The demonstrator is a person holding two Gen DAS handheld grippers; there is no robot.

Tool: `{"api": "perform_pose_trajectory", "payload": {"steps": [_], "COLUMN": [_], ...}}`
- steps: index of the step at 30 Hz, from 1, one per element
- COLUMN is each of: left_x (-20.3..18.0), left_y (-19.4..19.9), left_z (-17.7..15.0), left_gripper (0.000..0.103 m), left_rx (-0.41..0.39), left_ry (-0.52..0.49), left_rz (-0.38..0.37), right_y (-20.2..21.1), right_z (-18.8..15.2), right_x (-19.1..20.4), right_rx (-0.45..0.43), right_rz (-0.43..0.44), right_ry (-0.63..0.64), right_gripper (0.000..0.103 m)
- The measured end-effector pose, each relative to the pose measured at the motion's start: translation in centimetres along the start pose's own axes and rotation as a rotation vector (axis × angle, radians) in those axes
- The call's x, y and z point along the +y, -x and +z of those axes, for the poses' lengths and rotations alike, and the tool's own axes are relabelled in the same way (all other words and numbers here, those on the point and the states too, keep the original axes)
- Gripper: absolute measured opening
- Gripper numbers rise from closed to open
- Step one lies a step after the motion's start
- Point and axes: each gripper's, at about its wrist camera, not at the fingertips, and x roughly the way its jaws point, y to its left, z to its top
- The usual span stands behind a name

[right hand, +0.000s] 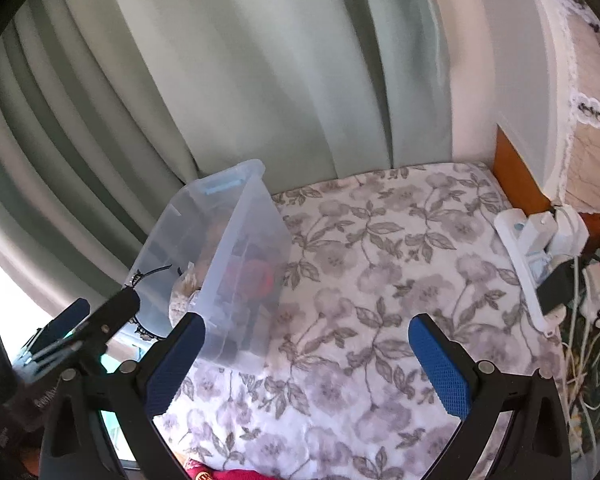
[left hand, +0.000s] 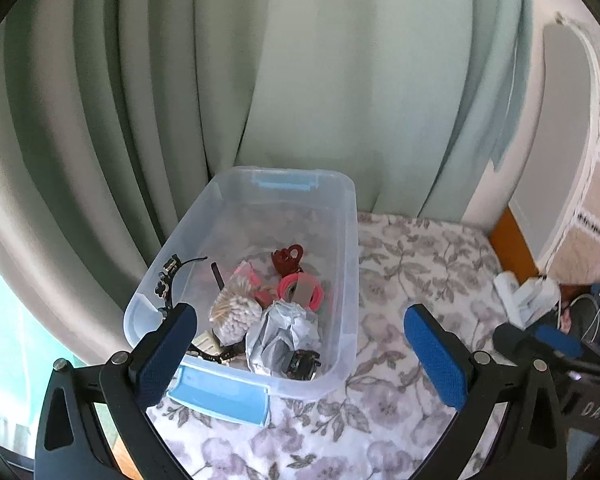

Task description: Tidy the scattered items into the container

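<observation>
**Both grippers idling wide, bin loaded**

Left gripper (left hand: 300,344): blue pads are standing spread, holding nothing, hovering over the near end of the bin (left hand: 348,240). Right gripper (right hand: 304,356): jaws likewise gaping apart, empty, sitting above the bare floral cloth (right hand: 400,240) just right of the bin (right hand: 256,224).

Working outward: the clear bin is lying on the cloth against the curtain (left hand: 300,80), blue latches at both ends. Inside are resting a crumpled grey wrapper (left hand: 284,332), a swab bag (left hand: 236,312), pink tape (left hand: 300,288), a dark red clip (left hand: 288,260), a small black device (left hand: 302,364) and a headband (left hand: 168,280) leaning along the left wall.

No loose item is showing on the cloth in either view; the tidying is looking close to done.

Handling, as a guess: all contents are looking light. Wrapper and bag would be crushing soft, so pinch mid-bulk. Tape is stiff; grip across the ring. Headband is thin and springy; take it at the arch. Bin walls are smooth and likely slippery; the rim is offering the surest hold.
</observation>
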Motion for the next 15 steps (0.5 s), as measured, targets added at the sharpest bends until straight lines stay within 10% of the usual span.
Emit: {"api": "perform_pose_trajectory", "payload": {"steps": [15], "left_x": [-1.3], "left_y": [1.0], "left_z": [-0.3], "left_gripper": [0.103], "left_rx": [0.046], "left_ry": [-0.016], "left_rz": [-0.025], "right_y": [2.1], "right_z": [-0.5], "right_x": [1.0], "right_rx": [0.043], "right_rz": [-0.067], "right_ry": [0.067], "right_gripper": [0.103]}}
